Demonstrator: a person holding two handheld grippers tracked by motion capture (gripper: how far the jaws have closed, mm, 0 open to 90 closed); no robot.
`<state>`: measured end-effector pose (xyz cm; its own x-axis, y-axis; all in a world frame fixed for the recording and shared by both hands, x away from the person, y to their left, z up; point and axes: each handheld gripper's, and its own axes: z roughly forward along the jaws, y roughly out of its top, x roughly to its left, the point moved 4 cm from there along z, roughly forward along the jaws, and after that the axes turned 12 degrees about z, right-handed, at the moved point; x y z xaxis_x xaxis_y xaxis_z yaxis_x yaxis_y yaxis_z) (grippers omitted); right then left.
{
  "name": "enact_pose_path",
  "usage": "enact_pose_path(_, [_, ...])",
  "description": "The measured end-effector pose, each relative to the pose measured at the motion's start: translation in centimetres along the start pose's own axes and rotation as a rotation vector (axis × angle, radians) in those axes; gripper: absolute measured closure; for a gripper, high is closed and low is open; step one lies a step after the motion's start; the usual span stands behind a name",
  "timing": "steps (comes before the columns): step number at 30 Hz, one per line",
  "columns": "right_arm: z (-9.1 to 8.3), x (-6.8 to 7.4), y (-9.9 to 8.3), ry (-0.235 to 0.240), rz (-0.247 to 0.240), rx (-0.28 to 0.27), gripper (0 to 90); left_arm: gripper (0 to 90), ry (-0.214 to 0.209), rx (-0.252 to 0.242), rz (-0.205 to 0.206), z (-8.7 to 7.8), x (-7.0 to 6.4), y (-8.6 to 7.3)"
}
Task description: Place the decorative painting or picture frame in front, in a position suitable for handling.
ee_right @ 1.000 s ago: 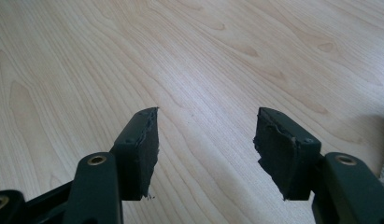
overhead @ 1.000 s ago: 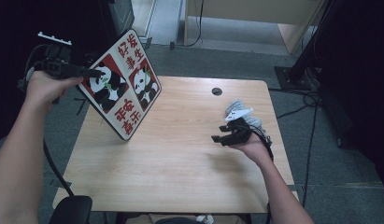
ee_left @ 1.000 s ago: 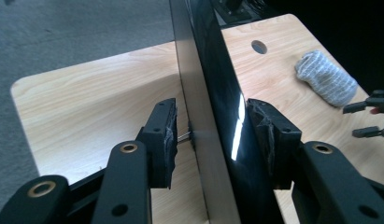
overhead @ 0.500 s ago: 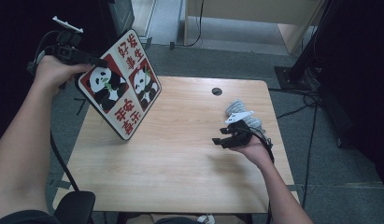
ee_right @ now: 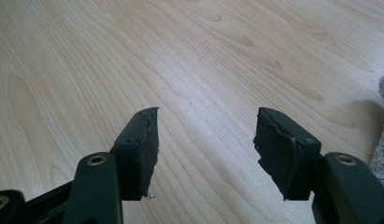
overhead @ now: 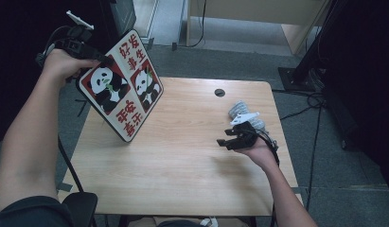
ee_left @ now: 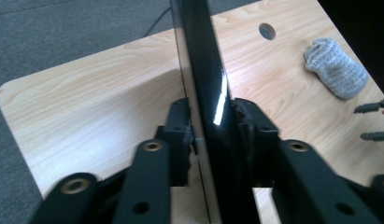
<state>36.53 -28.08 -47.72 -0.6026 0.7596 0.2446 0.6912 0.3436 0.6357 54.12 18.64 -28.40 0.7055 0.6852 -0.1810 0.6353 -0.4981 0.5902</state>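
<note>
A flat board (overhead: 121, 87) with two pandas and red characters on a white, black-rimmed face tilts over the table's left part. Its lower corner is close to the wooden tabletop (overhead: 182, 165); I cannot tell whether it touches. My left gripper (overhead: 104, 59) is shut on the board's upper left edge. In the left gripper view the board (ee_left: 206, 93) stands edge-on between the left gripper's (ee_left: 210, 126) jaws. My right gripper (overhead: 224, 140) hovers open low over the right side of the table, and the right gripper (ee_right: 206, 140) holds nothing.
A grey knitted cloth (overhead: 242, 109) lies just beyond the right hand, also seen in the left gripper view (ee_left: 337, 67) and at the edge of the right gripper view (ee_right: 383, 140). A cable hole (overhead: 220, 92) sits near the far edge. Cables and a black stand (overhead: 301, 71) are on the floor at right.
The left hand has risen and moved a little farther from me, still holding the board. The right gripper has barely moved.
</note>
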Motion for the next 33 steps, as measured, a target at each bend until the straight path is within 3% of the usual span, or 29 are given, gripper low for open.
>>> enact_pose_path(7, [0.1, 0.0, 0.0, 0.0, -0.001, 0.003, 40.3, 75.3, 0.012, 0.096, -0.008, 0.6, 0.1, 0.4])
enact_pose_path(12, [0.1, -0.1, 0.1, 0.0, 0.0, 0.004, 40.3, 79.1, 0.014, 0.138, -0.007, 0.5, -0.2, 0.7])
enact_pose_path(17, [0.0, -0.4, 0.1, -0.003, 0.003, 0.0, 40.3, 80.9, -0.003, 0.152, -0.004, 0.3, -0.7, 0.8])
enact_pose_path(27, [-0.4, -1.0, 0.1, -0.012, 0.021, -0.018, 40.3, 80.9, 0.004, 0.165, -0.001, -0.9, -2.3, 1.3])
enact_pose_path(33, [-0.7, -1.4, 0.1, -0.029, 0.036, -0.032, 40.3, 80.9, -0.009, 0.16, 0.044, -1.9, -4.3, 2.0])
